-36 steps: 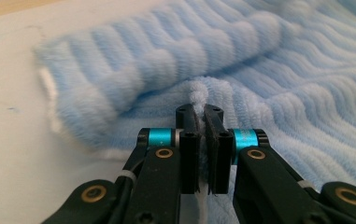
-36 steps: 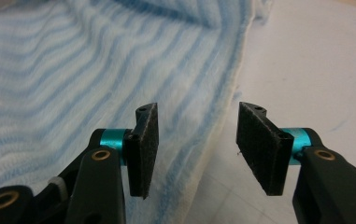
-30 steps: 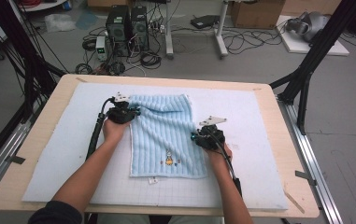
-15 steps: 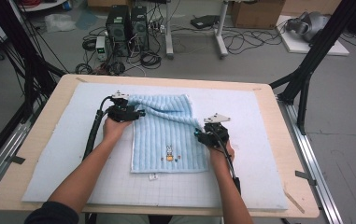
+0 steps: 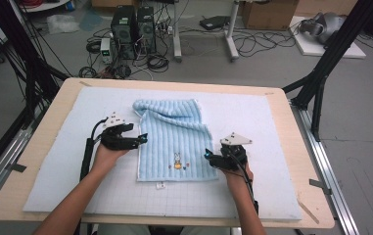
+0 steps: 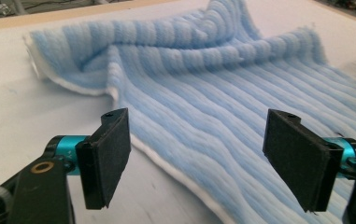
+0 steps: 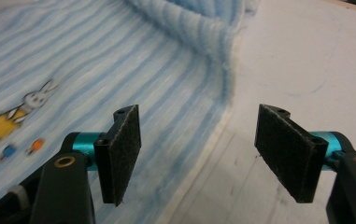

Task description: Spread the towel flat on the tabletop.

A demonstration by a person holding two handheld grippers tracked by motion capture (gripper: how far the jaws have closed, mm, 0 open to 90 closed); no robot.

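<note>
Resting flat: blue towel [image 5: 174, 139] | left claw [image 5: 142, 139]: just opened, empty | right claw [image 5: 207, 155]: just opened, empty

Blue ribbed towel [image 5: 174, 137] lies folded, far edge rumpled.

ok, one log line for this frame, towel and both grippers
towel: folded, flat on mat | left gripper: just opened, empty, left edge | right gripper: just opened, empty, right edge
</note>
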